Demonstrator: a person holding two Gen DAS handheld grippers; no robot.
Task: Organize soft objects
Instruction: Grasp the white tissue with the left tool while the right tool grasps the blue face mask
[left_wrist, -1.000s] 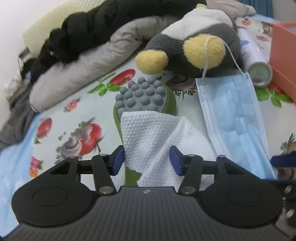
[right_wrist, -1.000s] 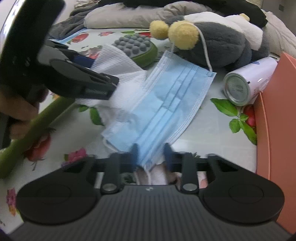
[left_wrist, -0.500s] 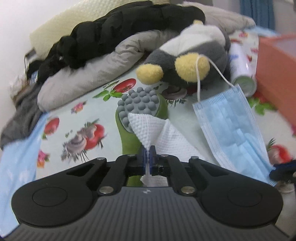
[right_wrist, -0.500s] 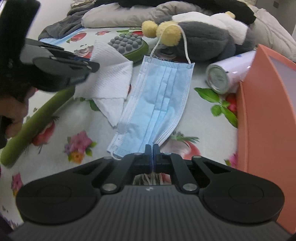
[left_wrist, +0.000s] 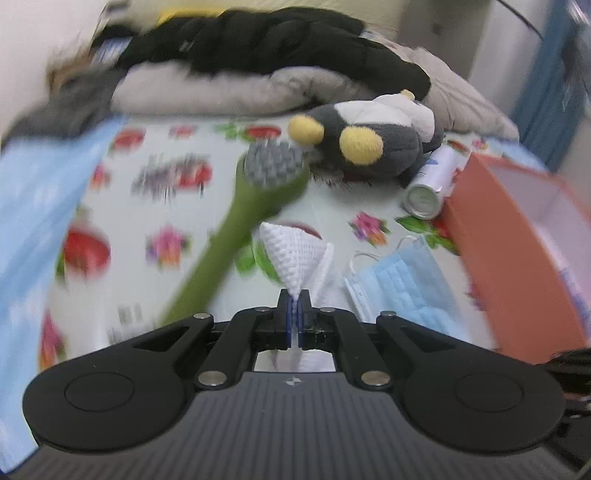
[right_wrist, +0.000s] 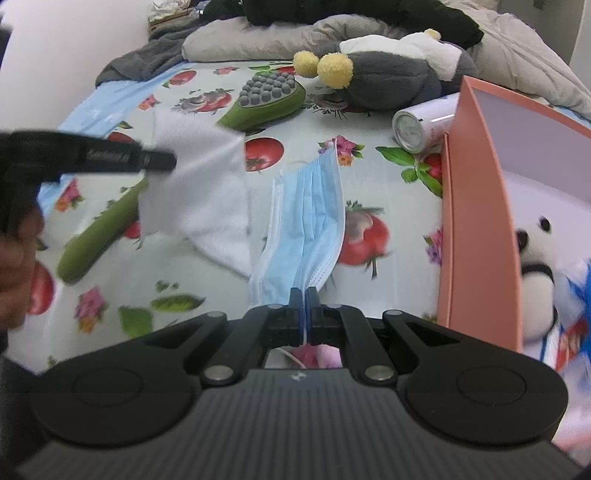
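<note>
My left gripper (left_wrist: 294, 308) is shut on a white textured tissue (left_wrist: 295, 258), which hangs lifted above the fruit-print cloth (left_wrist: 177, 184). In the right wrist view the same tissue (right_wrist: 199, 192) dangles from the left gripper (right_wrist: 168, 160), held by a hand at the left edge. My right gripper (right_wrist: 304, 299) is shut on the edge of a blue face mask (right_wrist: 310, 221), raised off the cloth. The mask (left_wrist: 399, 288) also shows at the lower right of the left wrist view. A grey, white and yellow plush toy (right_wrist: 384, 74) lies at the back.
An orange box (right_wrist: 476, 206) stands at the right with a white plush bear (right_wrist: 543, 273) inside. A white spray can (right_wrist: 421, 122) lies beside it. A green massage brush with grey nubs (right_wrist: 266, 99) lies on the cloth. Grey and black clothes (left_wrist: 258, 62) pile up behind.
Both grippers closed, the left on the tissue and the right on the mask, then lifted them off the cloth and drew back. The mask's loop came off the plush toy.
</note>
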